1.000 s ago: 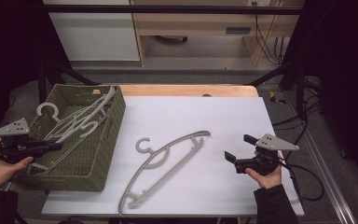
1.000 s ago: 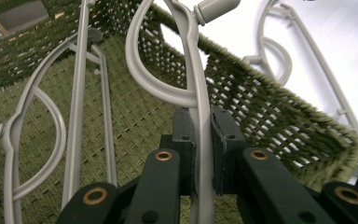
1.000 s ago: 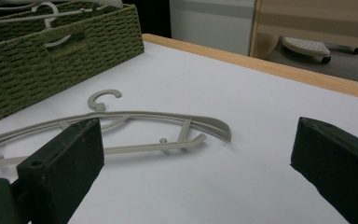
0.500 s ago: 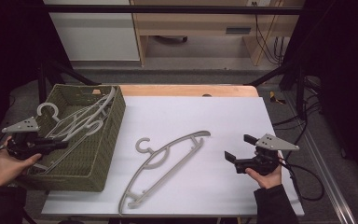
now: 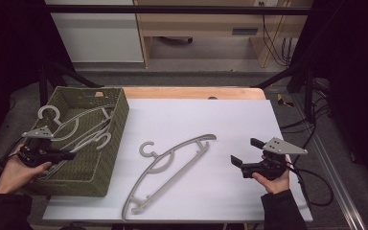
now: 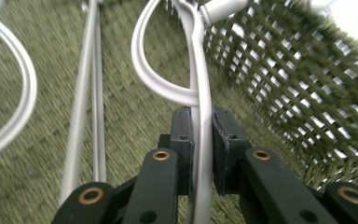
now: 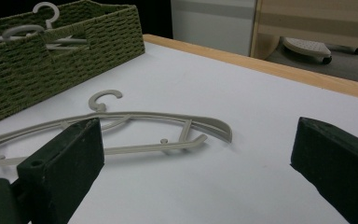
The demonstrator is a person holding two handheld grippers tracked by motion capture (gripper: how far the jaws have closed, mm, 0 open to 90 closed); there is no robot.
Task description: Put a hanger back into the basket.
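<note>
On the white table (image 5: 249, 120), the left gripper (image 6: 200, 135), clenched on a pale grey plastic hanger (image 6: 200, 84), has sunk deeper into the green woven basket (image 5: 103, 158), apparently to lift it out, while the right gripper (image 5: 246, 153) waits released near another grey hanger (image 5: 172, 167).

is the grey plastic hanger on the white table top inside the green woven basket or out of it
Out. The grey plastic hanger lies flat on the white table top, beside the green woven basket and not touching it. Other hangers lie inside the basket.

Black fingers (image 6: 182, 140), brass-ringed screws, dark sleeves (image 5: 278, 211)
</note>
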